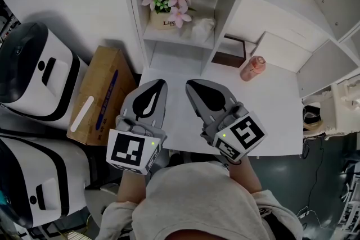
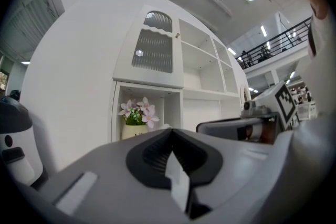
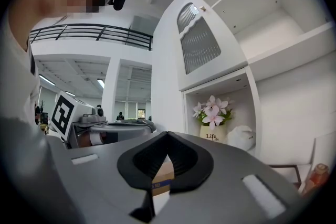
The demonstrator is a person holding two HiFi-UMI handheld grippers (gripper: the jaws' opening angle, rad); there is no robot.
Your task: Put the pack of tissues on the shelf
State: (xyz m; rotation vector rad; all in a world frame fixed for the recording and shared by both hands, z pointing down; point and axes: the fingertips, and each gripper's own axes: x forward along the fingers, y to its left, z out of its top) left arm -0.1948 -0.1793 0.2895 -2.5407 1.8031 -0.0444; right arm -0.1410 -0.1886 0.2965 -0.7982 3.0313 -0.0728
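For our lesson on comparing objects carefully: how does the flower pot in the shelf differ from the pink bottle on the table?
The flower pot sits inside the shelf; the pink bottle sits on the white table, right of it. The pot is cream and squat; the bottle is pink and slimmer. The pot carries pink flowers; the bottle carries none. Shared: both show some pink.
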